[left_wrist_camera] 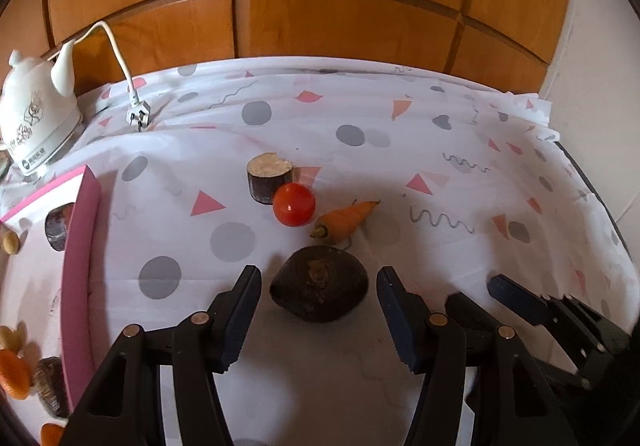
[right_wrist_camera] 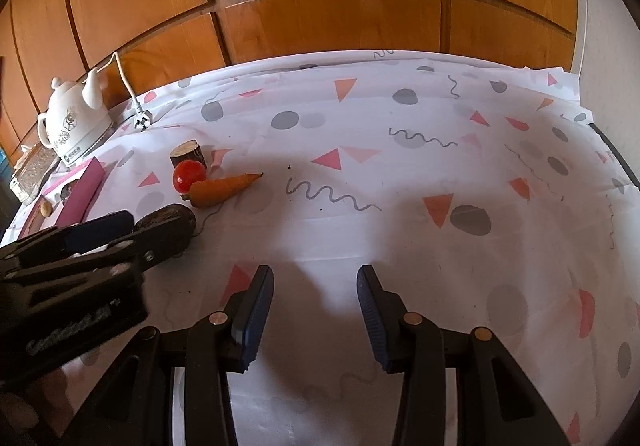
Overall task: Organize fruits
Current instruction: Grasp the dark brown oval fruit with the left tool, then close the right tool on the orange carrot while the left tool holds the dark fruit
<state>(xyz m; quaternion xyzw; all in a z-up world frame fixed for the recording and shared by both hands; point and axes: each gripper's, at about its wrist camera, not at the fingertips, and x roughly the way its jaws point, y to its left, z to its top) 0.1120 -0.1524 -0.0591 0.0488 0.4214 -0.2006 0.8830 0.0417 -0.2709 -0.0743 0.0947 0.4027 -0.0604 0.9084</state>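
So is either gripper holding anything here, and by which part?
Nothing is held. The left gripper is open around the dark round vegetable without touching; the right gripper is open over bare cloth.

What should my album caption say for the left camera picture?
Open left gripper reaching around a dark round vegetable.

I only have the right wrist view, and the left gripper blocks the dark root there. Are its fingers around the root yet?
Observer: Yes. In the left wrist view the left gripper is open, with the dark root between its fingers and a gap on each side.
Operator: Is there anything in the near end of the pink-walled box?
Observer: Yes. An orange slice and a dark chunk lie just inside the pink-walled box.
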